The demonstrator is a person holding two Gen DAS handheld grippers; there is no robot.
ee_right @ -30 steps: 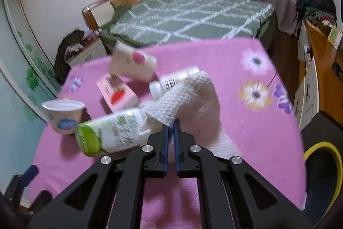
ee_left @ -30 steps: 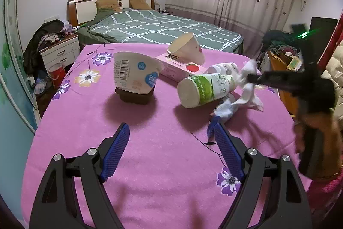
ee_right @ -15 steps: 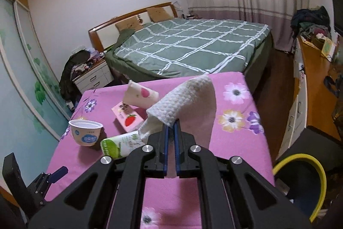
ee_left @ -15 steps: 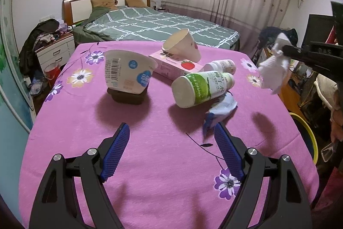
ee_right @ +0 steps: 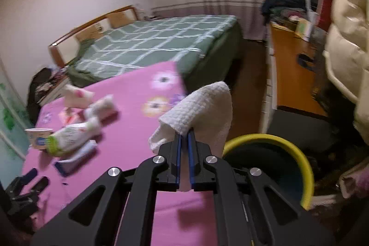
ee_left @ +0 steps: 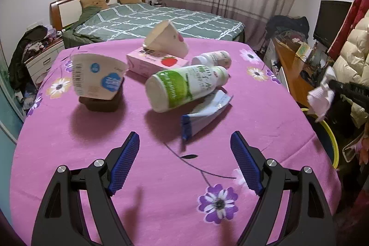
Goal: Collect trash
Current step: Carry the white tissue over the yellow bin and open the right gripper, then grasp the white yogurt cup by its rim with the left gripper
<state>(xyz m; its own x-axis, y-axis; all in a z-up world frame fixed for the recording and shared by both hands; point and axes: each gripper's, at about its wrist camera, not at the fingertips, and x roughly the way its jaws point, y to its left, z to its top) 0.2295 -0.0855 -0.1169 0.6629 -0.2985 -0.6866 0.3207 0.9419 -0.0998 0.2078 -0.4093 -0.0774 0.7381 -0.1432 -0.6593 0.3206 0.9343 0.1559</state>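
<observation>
Right claw pressed together on a white paper towel — held in the air off the counter's right edge, just above the yellow-rimmed bin on the floor. Left claw spread wide, holding nothing, low over the pink flowered cloth. Ahead of it on the counter — a blue-white wrapper, with a green-label bottle lying across it, a small white bottle, a pink carton with a paper cup on it, and a tilted yogurt cup
</observation>
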